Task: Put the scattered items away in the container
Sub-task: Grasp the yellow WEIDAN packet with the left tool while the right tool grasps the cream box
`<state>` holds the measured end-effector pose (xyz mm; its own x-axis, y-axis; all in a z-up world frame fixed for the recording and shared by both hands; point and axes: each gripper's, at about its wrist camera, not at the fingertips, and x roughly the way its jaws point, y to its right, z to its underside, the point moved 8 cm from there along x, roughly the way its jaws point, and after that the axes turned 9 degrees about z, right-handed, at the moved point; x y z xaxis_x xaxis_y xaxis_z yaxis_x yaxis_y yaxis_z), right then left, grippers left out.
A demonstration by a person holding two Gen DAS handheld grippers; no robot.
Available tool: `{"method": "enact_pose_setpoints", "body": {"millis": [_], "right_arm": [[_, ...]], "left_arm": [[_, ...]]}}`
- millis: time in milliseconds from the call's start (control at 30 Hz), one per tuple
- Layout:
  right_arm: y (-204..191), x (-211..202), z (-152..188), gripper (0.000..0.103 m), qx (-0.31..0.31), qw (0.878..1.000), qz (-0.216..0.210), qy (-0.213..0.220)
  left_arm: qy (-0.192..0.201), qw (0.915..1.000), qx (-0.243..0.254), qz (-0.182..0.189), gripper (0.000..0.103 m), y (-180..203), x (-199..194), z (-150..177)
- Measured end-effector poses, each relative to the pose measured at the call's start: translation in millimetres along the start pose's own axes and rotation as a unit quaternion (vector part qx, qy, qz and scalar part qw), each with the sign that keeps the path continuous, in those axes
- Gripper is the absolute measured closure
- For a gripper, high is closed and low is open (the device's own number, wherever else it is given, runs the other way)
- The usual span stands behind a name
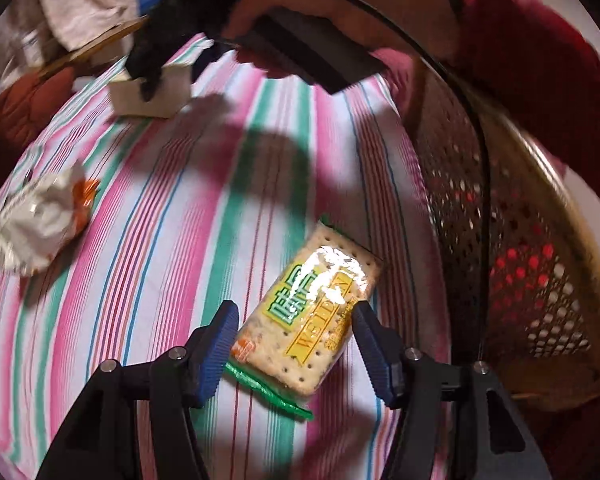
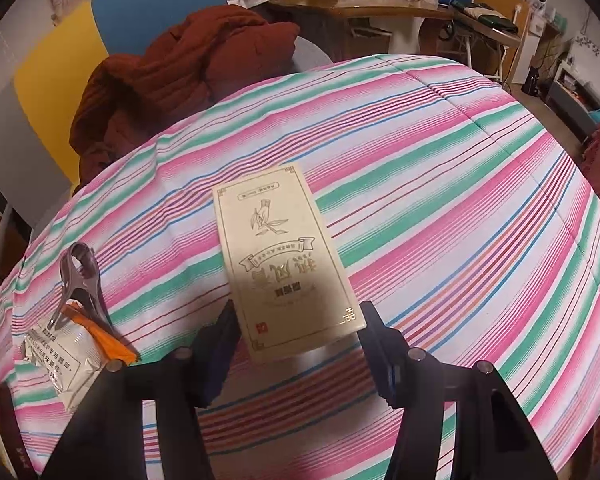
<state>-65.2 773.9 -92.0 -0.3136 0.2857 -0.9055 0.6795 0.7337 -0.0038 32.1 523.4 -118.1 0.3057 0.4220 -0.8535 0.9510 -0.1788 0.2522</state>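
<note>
A cracker packet (image 1: pixel 312 308) with green edges lies on the striped cloth, between the blue pads of my left gripper (image 1: pixel 296 344). The jaws stand a little wider than the packet, so the gripper is open around it. A brown perforated basket (image 1: pixel 520 280) stands just right of it. My right gripper (image 2: pixel 298 332) is shut on the near end of a flat cream box (image 2: pixel 284 256) that rests on the cloth. In the left wrist view the same gripper (image 1: pixel 146 84) sits on the cream box (image 1: pixel 168 96) at the far side, held by a hand in a red sleeve.
A crumpled white and orange pouch (image 1: pixel 40 228) lies at the left; in the right wrist view the pouch (image 2: pixel 72 360) has a grey clip (image 2: pixel 80 276) on it. A rust-brown jacket (image 2: pixel 180 68) is piled on a chair past the cloth's far edge. A black cable (image 1: pixel 476 128) crosses the basket.
</note>
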Motion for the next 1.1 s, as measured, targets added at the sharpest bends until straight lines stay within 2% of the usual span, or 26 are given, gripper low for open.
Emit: {"method": "enact_pose_setpoints", "body": {"millis": [167, 300, 433, 533, 633, 700, 800, 967, 1100], "right_arm": [[-1, 2, -1, 0.044, -0.004, 1.000, 0.004, -0.001], [-2, 2, -1, 0.044, -0.010, 1.000, 0.008, 0.000], [-2, 1, -1, 0.044, -0.011, 1.000, 0.008, 0.001], [-1, 0, -1, 0.044, -0.010, 1.000, 0.009, 0.004], [-2, -2, 1, 0.044, -0.001, 1.000, -0.003, 0.002], [-5, -3, 5, 0.044, 0.007, 1.000, -0.015, -0.003], [-15, -11, 11, 0.044, 0.009, 1.000, -0.028, 0.000], [-42, -26, 22, 0.045, 0.003, 0.999, -0.043, 0.014], [-64, -25, 45, 0.045, 0.002, 0.999, -0.040, -0.011]], "left_arm": [[-0.007, 1.0000, 0.000, -0.001, 0.041, 4, 13, -4], [-0.002, 0.9992, 0.017, -0.037, 0.040, 5, 18, -5], [0.031, 0.9984, -0.031, -0.035, 0.050, -4, 12, -5], [0.059, 0.9944, -0.086, -0.020, 0.052, -13, 4, 1], [0.069, 0.9898, -0.119, -0.038, 0.052, -19, -3, 10], [0.072, 0.9850, -0.144, -0.063, 0.053, -25, -12, 23], [0.090, 0.9761, -0.185, -0.070, 0.053, -29, -21, 33], [0.128, 0.9514, -0.269, -0.078, 0.054, -44, -48, 67], [0.143, 0.9398, -0.299, -0.083, 0.054, -49, -58, 84]]}}
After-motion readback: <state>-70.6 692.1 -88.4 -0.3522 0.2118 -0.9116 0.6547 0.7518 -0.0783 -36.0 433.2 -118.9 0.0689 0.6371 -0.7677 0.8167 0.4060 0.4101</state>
